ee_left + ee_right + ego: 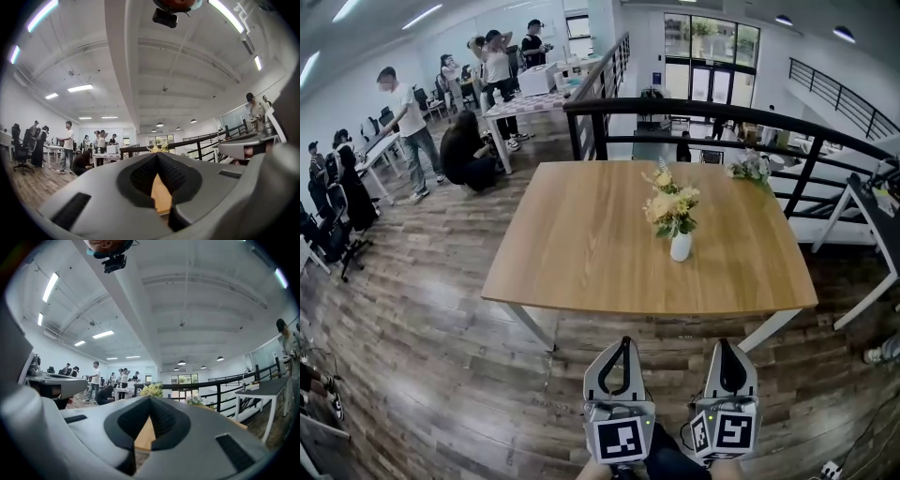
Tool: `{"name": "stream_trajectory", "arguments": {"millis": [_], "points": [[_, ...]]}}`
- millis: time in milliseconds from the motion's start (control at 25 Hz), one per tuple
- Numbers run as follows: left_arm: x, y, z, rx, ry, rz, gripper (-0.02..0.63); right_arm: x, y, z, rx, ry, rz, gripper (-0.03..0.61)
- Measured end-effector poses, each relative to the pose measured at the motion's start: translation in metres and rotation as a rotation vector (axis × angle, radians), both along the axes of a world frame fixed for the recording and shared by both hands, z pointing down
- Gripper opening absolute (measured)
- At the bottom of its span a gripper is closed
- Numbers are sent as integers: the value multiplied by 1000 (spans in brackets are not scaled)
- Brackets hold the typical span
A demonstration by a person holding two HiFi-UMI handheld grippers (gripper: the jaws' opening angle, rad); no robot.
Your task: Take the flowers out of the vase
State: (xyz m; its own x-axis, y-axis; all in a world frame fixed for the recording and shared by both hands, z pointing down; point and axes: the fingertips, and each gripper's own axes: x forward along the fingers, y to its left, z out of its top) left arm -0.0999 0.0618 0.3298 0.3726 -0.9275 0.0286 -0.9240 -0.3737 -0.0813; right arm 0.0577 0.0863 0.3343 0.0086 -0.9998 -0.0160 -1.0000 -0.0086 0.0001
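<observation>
The left tool [627,340] and the right tool [724,343] are low in the head view, at 6 o'clock, side by side and both pointing toward 12 o'clock. They are above the wooden floor [412,356], a little short of the near edge of the table [581,244]. Each tool carries its marker cube on the back end, close to the person's hands. In the left gripper view the two jaws of the left tool are pressed together at their tips; nothing is between them, and only a narrow wedge of the table top shows through the gap lower down. The right gripper view shows the same for the right tool: the jaws are pressed together and they pinch nothing. The vase [681,247] is small and white and stands upright on the table, a little toward 3 o'clock from the table's middle and about at 12 o'clock from the two tools, well apart from them. The flowers [671,206] are yellow and cream with green leaves, and they are in the vase, rising above its mouth. A second small bunch [750,169] lies near the far corner of the table, at about 1 o'clock from the vase. Behind the table, a black railing [722,117] runs from 11 o'clock to 3 o'clock. Several people [408,122] stand or crouch near other desks at about 10 to 11 o'clock, far from the table.
</observation>
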Motion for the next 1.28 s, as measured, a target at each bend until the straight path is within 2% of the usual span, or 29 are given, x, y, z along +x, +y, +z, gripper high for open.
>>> {"name": "stream_trajectory", "arguments": {"millis": [480,800,920,1280], "points": [[43,-83,10,-12,-9,-62,29,42,-99,16,-17,-32,-69,-5],[54,-113,17,-29,-16,-87,29,55,-131,24,-44,-29,-88,-2],[56,-122,20,-35,-18,-95,29,58,-140,32,-60,-44,-95,31],[66,-163,32,-61,-38,-74,29,70,-179,51,-98,-55,-85,31]]}}
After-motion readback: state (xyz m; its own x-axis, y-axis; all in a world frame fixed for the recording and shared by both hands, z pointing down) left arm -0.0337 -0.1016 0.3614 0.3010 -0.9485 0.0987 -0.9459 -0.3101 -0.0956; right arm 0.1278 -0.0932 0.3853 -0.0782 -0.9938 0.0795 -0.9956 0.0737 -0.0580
